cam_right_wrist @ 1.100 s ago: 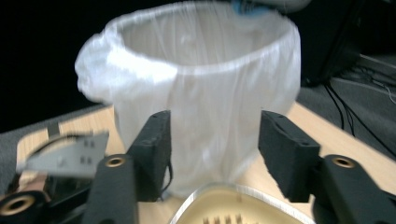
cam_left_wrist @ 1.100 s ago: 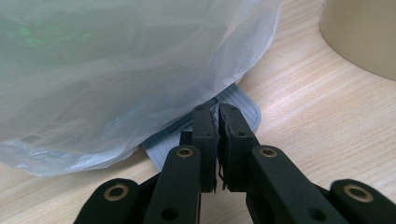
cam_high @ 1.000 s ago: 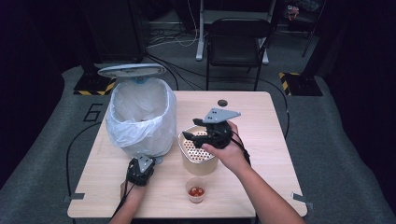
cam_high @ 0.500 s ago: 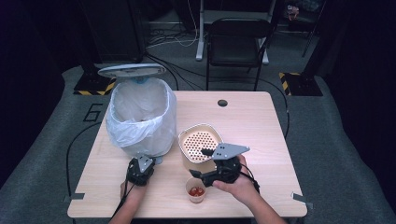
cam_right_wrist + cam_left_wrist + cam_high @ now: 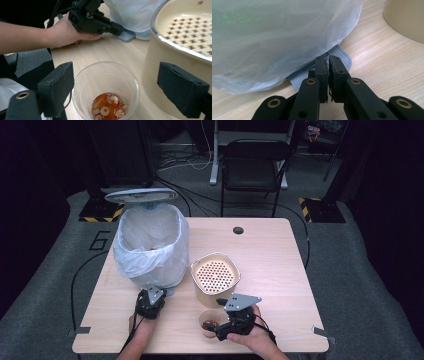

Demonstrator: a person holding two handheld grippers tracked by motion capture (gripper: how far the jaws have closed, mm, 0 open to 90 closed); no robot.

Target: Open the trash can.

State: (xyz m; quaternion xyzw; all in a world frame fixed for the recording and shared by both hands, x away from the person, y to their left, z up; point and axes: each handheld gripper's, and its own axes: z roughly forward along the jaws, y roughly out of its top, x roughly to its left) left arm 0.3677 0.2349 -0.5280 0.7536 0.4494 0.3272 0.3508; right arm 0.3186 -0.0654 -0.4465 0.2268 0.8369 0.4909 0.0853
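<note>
A clear plastic cup (image 5: 209,322) with red-orange scraps in its bottom stands near the table's front edge. My right gripper (image 5: 220,329) is low beside it. In the right gripper view the cup (image 5: 106,87) sits between the wide jaws of this gripper (image 5: 120,87); they have just been opening, and the pads do not press on it. A cream pot (image 5: 216,279) with a perforated insert stands just behind. My left gripper (image 5: 151,301) is shut, its tips (image 5: 327,60) resting over the grey pedal (image 5: 340,57) of the bagged bin (image 5: 150,245), whose lid (image 5: 141,196) stands up.
The pot's wall (image 5: 160,62) rises close to the right jaw. The bin's white bag (image 5: 274,37) bulges over the left gripper. A hand holding the left gripper (image 5: 100,22) shows beyond the cup. A chair (image 5: 255,165) stands behind the table.
My right gripper came down from above the pot towards the table's front and now sits around the cup with its jaws wider. The left gripper stayed at the pedal.
</note>
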